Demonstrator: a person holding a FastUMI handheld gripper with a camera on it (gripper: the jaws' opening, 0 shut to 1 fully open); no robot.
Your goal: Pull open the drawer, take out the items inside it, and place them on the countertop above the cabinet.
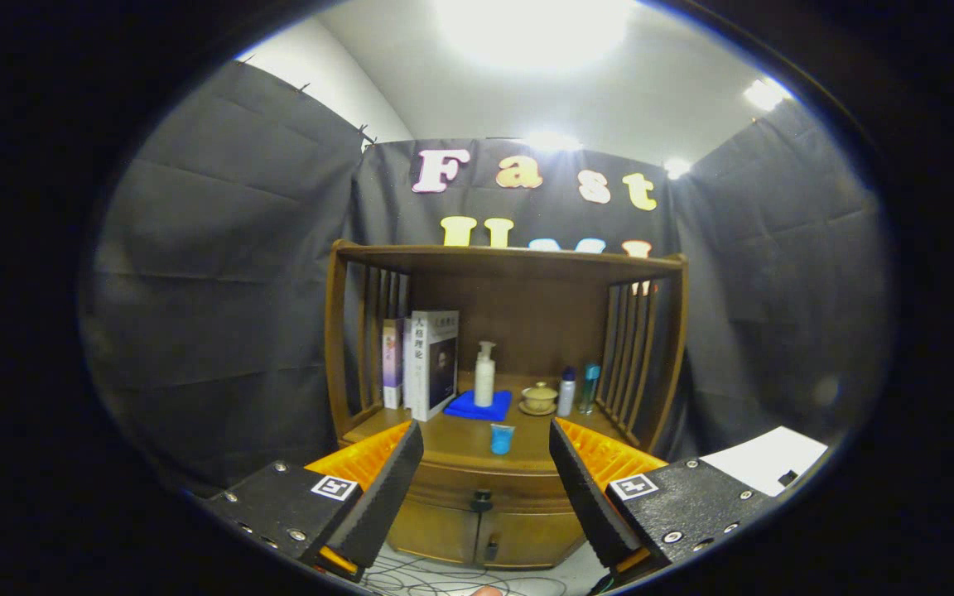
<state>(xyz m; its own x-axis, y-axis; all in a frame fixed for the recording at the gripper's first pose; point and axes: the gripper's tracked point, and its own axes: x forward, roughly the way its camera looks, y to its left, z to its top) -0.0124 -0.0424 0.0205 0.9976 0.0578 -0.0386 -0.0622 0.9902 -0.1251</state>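
A brown wooden cabinet (485, 488) stands ahead of me, with a shelf frame over its countertop (460, 443). Its drawer front (452, 484) sits just under the countertop and looks closed; a dark knob (481, 500) is at its middle. A small blue cup (502, 438) stands near the countertop's front edge. My gripper (485, 451) is open, fingers wide apart with nothing between them, held some way back from the cabinet. The drawer and knob lie in the gap between the fingers, beyond their tips. What is inside the drawer is hidden.
On the countertop further back stand books (426, 374), a white pump bottle (484, 374) on a blue cloth (479, 406), a tan lidded bowl (539, 397) and two small bottles (576, 389). Lower cabinet doors (485, 534) sit beneath the drawer. Cables (444, 579) lie on the floor. A white sheet (763, 459) is at the right.
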